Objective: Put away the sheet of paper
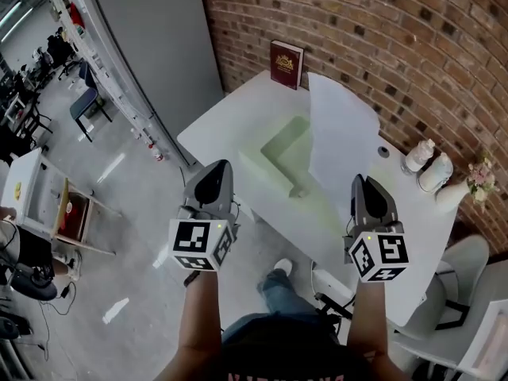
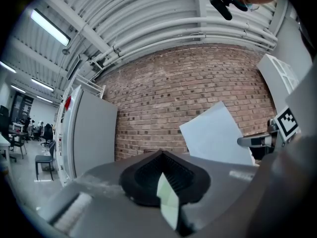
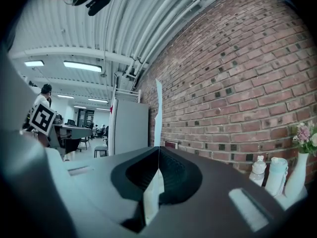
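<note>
Standing book (image 1: 286, 64), lettering illegible; sheet (image 1: 341, 133) pinched

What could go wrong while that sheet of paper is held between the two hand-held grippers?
The left hand-held gripper and the right hand-held gripper pinch the sheet of paper only by its edge, so it could slip out, or tear if they pull apart. The sheet is bowed and may crease. Its raised end stands near the bottle and the vase, which a swing might tip.
</note>
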`<action>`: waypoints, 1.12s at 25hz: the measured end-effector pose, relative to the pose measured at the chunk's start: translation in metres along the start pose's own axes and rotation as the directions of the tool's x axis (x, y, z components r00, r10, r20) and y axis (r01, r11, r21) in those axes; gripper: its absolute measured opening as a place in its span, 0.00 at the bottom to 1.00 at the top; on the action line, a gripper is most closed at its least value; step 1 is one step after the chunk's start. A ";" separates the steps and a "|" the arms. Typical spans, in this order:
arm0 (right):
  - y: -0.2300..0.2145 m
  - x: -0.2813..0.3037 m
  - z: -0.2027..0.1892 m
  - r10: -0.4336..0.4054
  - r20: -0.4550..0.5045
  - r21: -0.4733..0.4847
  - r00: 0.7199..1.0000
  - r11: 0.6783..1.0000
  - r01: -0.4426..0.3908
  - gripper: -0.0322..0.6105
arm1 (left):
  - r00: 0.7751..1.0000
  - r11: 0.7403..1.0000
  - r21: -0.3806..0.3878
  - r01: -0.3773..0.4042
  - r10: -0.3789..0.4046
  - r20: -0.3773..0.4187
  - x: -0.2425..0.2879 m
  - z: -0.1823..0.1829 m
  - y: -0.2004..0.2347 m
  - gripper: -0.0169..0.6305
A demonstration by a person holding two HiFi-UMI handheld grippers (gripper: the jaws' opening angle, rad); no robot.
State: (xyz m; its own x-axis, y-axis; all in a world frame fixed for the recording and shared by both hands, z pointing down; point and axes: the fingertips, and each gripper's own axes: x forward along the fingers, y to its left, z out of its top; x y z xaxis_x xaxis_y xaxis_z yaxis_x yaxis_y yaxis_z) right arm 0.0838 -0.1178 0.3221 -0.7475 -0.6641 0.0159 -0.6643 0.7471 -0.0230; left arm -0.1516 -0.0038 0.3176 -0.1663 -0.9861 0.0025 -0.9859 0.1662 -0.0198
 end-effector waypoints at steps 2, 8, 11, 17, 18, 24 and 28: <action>-0.007 0.017 -0.001 -0.017 -0.007 0.003 1.000 1.000 0.017 0.05 | 1.000 1.000 0.003 0.022 -0.022 -0.008 0.025 0.000 0.006 0.02; -0.031 0.060 -0.002 -0.072 -0.020 0.017 0.997 0.997 0.073 0.05 | 0.995 0.996 0.009 0.087 -0.086 -0.040 0.097 -0.001 0.020 0.02; -0.045 0.077 -0.006 -0.099 -0.027 0.023 0.995 0.995 0.099 0.05 | 0.992 0.993 0.007 0.114 -0.114 -0.054 0.130 -0.005 0.022 0.02; -0.076 0.095 -0.011 -0.164 -0.037 0.037 0.986 0.986 0.165 0.05 | 0.981 0.983 0.009 0.182 -0.181 -0.073 0.177 -0.011 0.013 0.02; -0.079 0.096 -0.012 -0.170 -0.040 0.038 0.985 0.984 0.172 0.05 | 0.979 0.982 0.007 0.190 -0.189 -0.076 0.182 -0.012 0.012 0.02; -0.086 0.101 -0.020 -0.201 -0.055 0.052 0.978 0.978 0.204 0.05 | 0.973 0.976 -0.004 0.216 -0.216 -0.084 0.204 -0.020 0.013 0.02; -0.085 0.103 -0.029 -0.230 -0.071 0.100 0.971 0.967 0.236 0.05 | 0.958 0.963 -0.010 0.269 -0.268 -0.099 0.221 -0.025 0.013 0.02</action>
State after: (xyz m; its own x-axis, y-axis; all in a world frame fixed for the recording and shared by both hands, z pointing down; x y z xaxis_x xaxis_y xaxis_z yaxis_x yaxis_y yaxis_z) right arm 0.0632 -0.2485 0.3543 -0.5733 -0.8142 0.0921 -0.8182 0.5627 -0.1180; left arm -0.2018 -0.2190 0.3434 0.1031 -0.9890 0.1063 -0.9945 -0.1046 -0.0086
